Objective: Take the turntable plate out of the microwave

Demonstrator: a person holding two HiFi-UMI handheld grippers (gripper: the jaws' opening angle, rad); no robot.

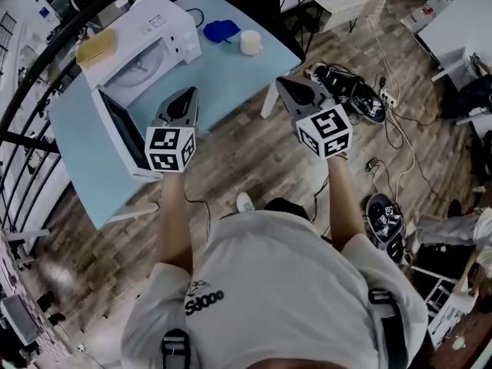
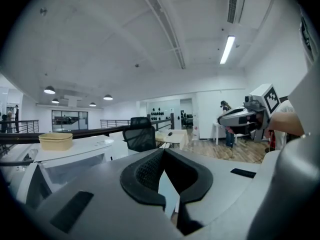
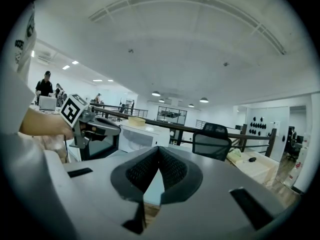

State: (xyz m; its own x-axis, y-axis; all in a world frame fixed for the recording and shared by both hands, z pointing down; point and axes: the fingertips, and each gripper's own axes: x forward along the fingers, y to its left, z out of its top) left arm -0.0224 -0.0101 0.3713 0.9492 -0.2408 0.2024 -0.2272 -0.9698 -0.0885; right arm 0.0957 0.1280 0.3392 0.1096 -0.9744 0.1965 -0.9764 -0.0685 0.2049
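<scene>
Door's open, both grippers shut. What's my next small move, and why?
Probably open the left gripper and ease it toward the microwave: its door stands open, the turntable plate sits inside, and that gripper is shut, empty.

The left forearm (image 1: 175, 221) and right forearm (image 1: 344, 206) were stretched forward, well apart. The left gripper (image 1: 187, 92) and the right gripper (image 1: 283, 83) pointed ahead, nearly level, each with its jaws pressed together on nothing.
</scene>
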